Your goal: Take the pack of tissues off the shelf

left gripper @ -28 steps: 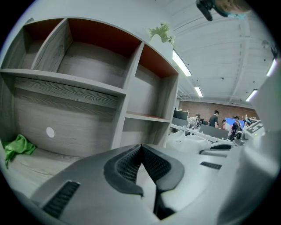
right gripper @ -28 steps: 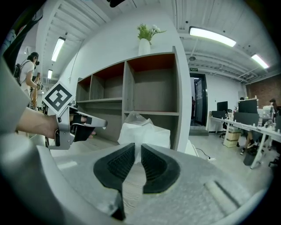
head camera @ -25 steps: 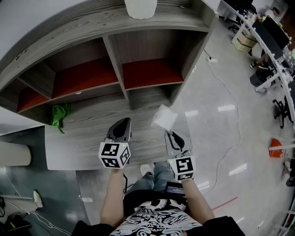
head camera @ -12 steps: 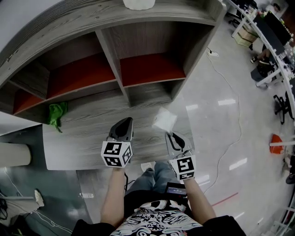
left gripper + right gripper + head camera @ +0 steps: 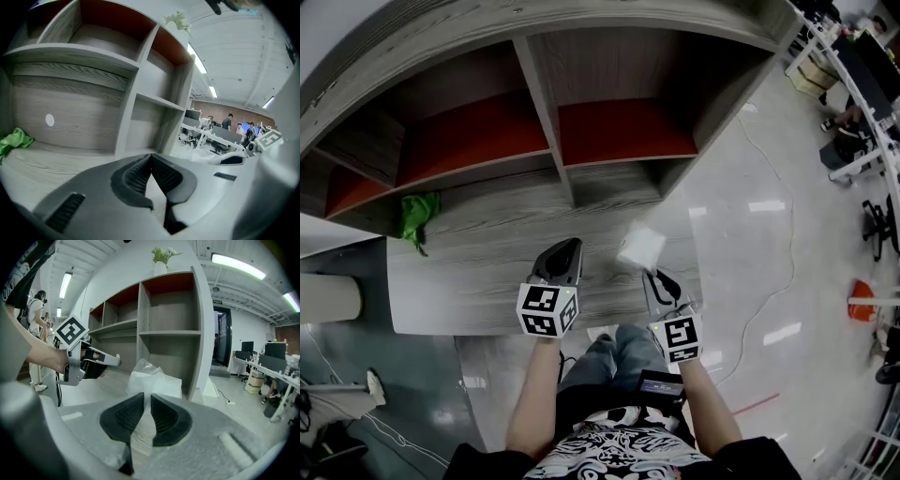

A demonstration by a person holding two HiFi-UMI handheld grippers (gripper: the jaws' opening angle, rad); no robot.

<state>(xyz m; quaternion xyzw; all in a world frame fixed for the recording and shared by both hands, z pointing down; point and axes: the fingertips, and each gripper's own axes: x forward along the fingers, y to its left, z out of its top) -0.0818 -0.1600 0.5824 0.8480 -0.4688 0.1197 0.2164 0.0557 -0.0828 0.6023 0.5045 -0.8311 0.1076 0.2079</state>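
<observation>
My right gripper point(image 5: 146, 398) pinches the pack of tissues point(image 5: 154, 379), held over the low board point(image 5: 478, 272). My left gripper point(image 5: 151, 157) is closed and empty. Only the gripper views show the plant point(image 5: 161, 256) on top.

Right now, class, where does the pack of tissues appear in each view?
Head view: pack of tissues right of centre, at right gripper's tip.
Left gripper view: pale shape, lower right of centre.
Right gripper view: centre, pinched in the gripper.
Shared landmark: the shelf's upright divider.
</observation>
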